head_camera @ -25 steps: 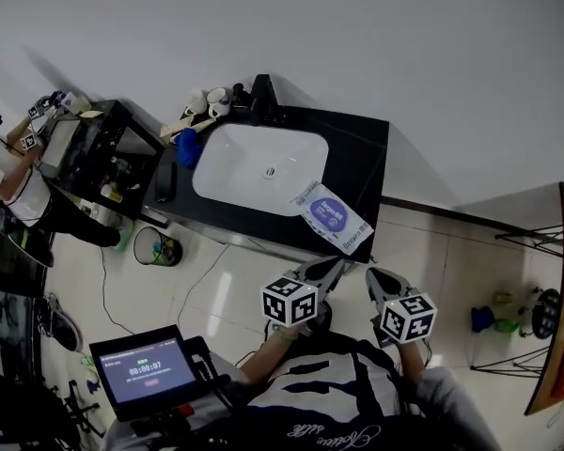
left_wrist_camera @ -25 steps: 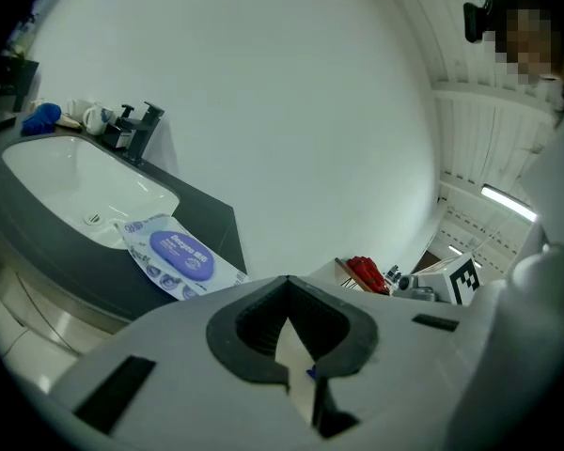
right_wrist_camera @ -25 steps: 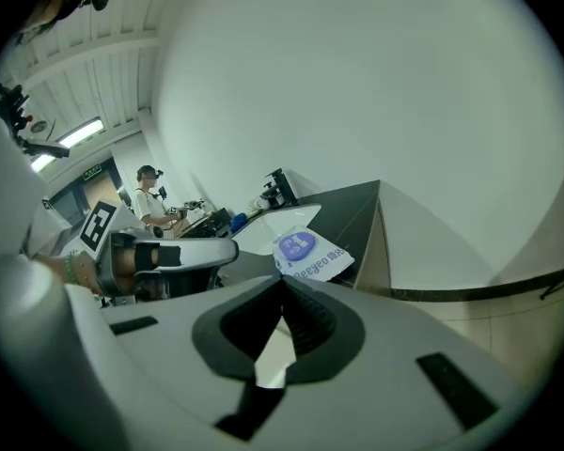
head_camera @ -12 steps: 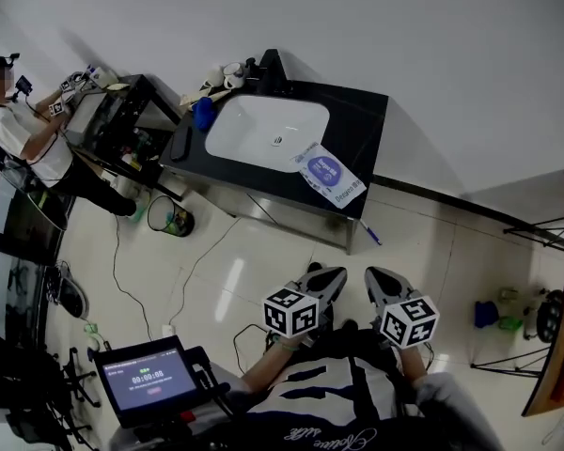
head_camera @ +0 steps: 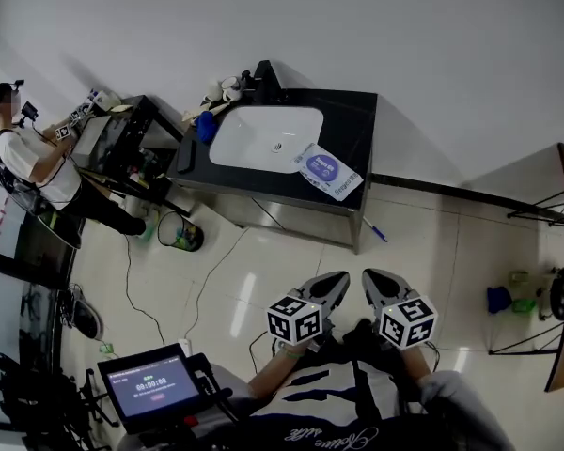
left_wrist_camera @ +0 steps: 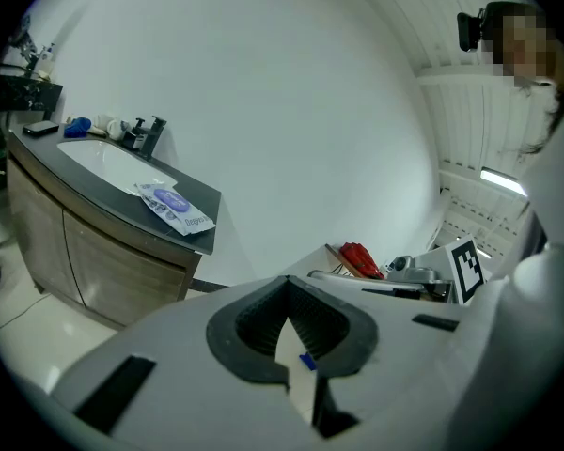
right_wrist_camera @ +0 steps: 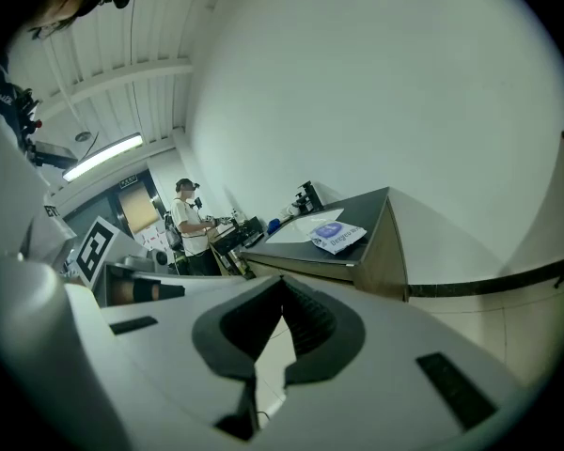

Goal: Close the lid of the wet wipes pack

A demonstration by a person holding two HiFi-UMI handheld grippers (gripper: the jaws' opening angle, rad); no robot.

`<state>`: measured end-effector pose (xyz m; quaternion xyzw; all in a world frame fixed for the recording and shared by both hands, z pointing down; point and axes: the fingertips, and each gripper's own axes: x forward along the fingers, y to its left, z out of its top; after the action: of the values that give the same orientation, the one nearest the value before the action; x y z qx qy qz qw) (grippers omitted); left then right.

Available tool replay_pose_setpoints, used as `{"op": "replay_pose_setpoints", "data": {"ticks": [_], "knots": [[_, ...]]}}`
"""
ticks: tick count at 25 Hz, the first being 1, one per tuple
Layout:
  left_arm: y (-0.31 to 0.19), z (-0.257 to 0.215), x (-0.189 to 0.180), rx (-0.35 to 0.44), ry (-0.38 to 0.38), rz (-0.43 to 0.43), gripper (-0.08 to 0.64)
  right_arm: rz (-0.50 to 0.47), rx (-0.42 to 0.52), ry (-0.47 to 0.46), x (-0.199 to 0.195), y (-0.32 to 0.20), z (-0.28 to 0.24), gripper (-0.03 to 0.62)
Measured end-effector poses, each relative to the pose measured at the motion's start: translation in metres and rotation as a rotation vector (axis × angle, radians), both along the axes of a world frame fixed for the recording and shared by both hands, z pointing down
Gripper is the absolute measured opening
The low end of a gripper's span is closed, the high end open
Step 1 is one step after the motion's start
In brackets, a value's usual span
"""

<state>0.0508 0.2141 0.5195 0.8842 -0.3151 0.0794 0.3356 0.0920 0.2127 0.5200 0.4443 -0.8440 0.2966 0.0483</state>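
Wet wipes pack point(head_camera: 326, 170) on counter point(head_camera: 357, 120), far from left gripper point(head_camera: 336, 280), right gripper point(head_camera: 371, 278), both pressed together

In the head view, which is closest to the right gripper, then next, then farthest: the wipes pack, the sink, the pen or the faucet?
1. pen: on the floor, just ahead of the right gripper.
2. wet wipes pack: near right part of the counter.
3. sink: left of the pack.
4. faucet: at the counter's back edge.

Seemingly a recording lab, not a home. Free-standing sink vanity point(head_camera: 359, 128) on glossy tiled floor point(head_camera: 263, 285); cluttered equipment bench point(head_camera: 113, 141) with a person point(head_camera: 30, 163) at it, timer screen point(head_camera: 156, 384) nearby.
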Motion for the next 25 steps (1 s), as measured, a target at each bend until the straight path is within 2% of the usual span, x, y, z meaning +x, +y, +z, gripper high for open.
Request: {"op": "replay_pose_setpoints", "data": {"ticks": [13,25], "knots": [[0.027,-0.006,-0.042,0.054,-0.008,0.029,0.000,0.077,0.079,0.000,-0.034,0.020,-0.022,0.000],[0.039,-0.020,-0.074,0.071,0.019,0.022,0.000,0.055,0.089,0.020,-0.071,0.035,-0.039,0.000]]}}
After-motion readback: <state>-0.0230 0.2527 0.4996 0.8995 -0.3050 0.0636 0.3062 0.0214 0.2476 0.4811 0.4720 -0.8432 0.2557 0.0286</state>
